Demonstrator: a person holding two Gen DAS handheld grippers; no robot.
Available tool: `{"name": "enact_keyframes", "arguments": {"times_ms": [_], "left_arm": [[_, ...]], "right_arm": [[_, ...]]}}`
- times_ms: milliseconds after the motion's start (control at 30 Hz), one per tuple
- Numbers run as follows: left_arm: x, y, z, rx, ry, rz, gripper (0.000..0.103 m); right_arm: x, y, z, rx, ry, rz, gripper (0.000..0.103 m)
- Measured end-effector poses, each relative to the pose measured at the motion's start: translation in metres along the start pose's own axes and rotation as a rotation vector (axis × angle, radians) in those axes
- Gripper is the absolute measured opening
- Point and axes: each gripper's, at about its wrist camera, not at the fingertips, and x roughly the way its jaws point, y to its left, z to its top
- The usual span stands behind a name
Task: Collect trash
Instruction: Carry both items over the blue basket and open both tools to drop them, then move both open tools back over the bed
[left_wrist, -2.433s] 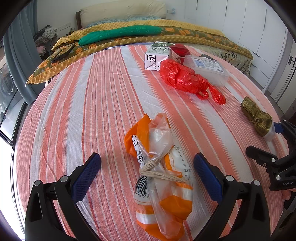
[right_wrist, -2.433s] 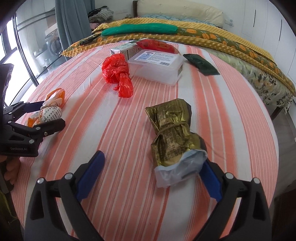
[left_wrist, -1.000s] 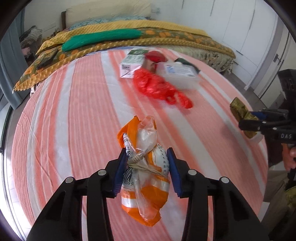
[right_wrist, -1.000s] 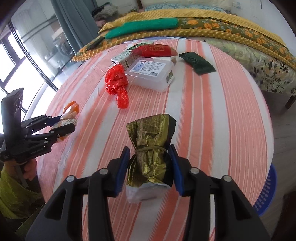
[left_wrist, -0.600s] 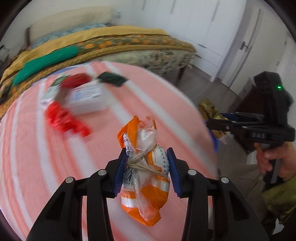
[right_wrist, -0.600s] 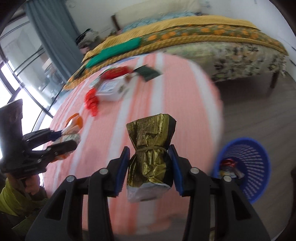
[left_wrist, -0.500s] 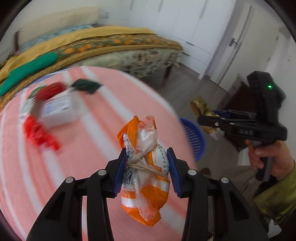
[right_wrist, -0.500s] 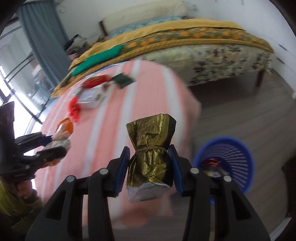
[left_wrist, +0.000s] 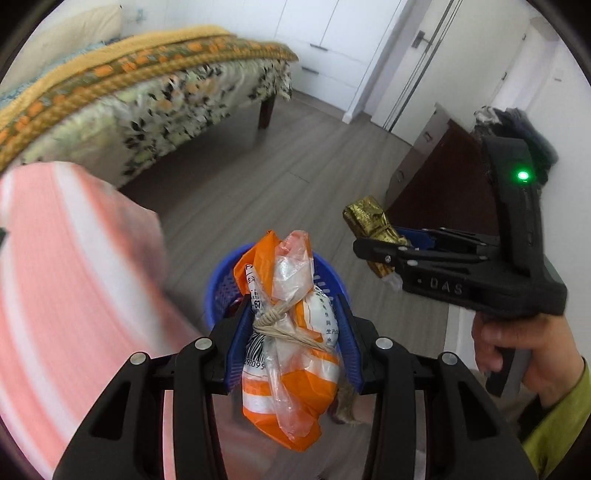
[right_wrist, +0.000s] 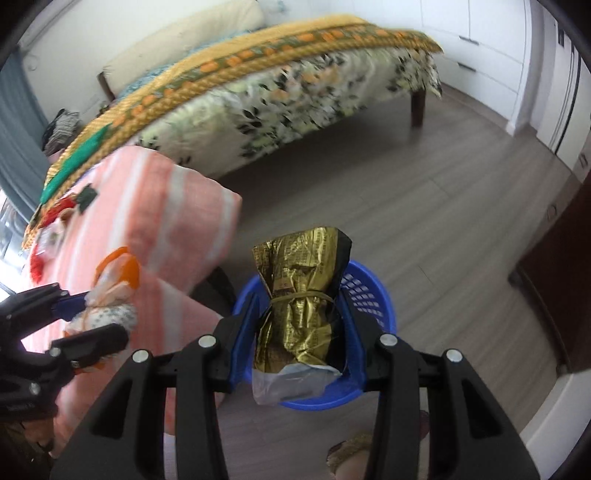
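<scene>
Trash bundles, both light, soft, crinkly film. Orange-and-white plastic bag tied with string (left_wrist: 291, 332) sits pinched at its knotted waist in the left claw (left_wrist: 291, 332); gold foil packet bound with a rubber band (right_wrist: 301, 306) likewise in the right claw (right_wrist: 301, 325). Both hang over the round blue plastic basket (right_wrist: 373, 295) on the grey wood floor (right_wrist: 424, 206), beside the striped desk (right_wrist: 166, 206). Waist grip seems safest against slipping.

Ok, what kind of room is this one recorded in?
A bedroom in a home, most likely: a made bed with a pillow, white wardrobe doors along the wall, and wood-look flooring with a small blue basket on it.
</scene>
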Motion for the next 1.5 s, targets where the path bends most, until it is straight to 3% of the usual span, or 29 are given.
{"name": "enact_keyframes", "arguments": {"times_ms": [300, 333, 367, 433, 567, 667, 833, 933, 1100, 1267, 1400, 1500], "left_arm": [[0.085, -0.004, 0.009, -0.013, 0.077, 0.024, 0.045], [0.091, -0.004, 0.010, -0.010, 0.078, 0.032, 0.050], [0.096, -0.003, 0.011, -0.007, 0.078, 0.039, 0.066], [0.103, 0.000, 0.015, -0.012, 0.070, 0.081, 0.077], [0.079, 0.003, 0.020, -0.044, 0.022, 0.083, 0.089], [0.038, -0.002, 0.020, -0.032, -0.053, 0.086, 0.094], [-0.040, 0.000, -0.010, 0.020, -0.135, 0.134, 0.098], [-0.075, 0.019, -0.048, 0.010, -0.133, 0.204, 0.098], [-0.127, 0.075, -0.119, -0.093, -0.114, 0.370, 0.098], [-0.174, 0.138, -0.176, -0.213, -0.107, 0.524, 0.098], [-0.200, 0.185, -0.202, -0.301, -0.097, 0.599, 0.098], [-0.214, 0.210, -0.214, -0.368, -0.101, 0.621, 0.098]], "right_arm": [[0.030, -0.037, 0.008, 0.051, 0.050, -0.001, 0.043], [0.034, -0.039, 0.009, 0.054, 0.056, 0.005, 0.045], [0.039, -0.042, 0.011, 0.061, 0.059, 0.013, 0.057], [0.041, -0.050, 0.012, 0.096, 0.046, 0.005, 0.072], [0.027, -0.056, 0.018, 0.130, -0.002, -0.002, 0.076], [0.013, -0.053, 0.017, 0.126, -0.045, -0.043, 0.089], [-0.009, -0.029, 0.014, 0.114, -0.137, -0.104, 0.093], [-0.023, 0.001, 0.008, 0.082, -0.197, -0.089, 0.094], [-0.032, 0.086, -0.023, -0.088, -0.254, -0.038, 0.094], [-0.023, 0.184, -0.059, -0.273, -0.210, 0.059, 0.094], [-0.012, 0.257, -0.058, -0.374, -0.161, 0.123, 0.094], [0.006, 0.296, -0.047, -0.430, -0.103, 0.113, 0.094]]}}
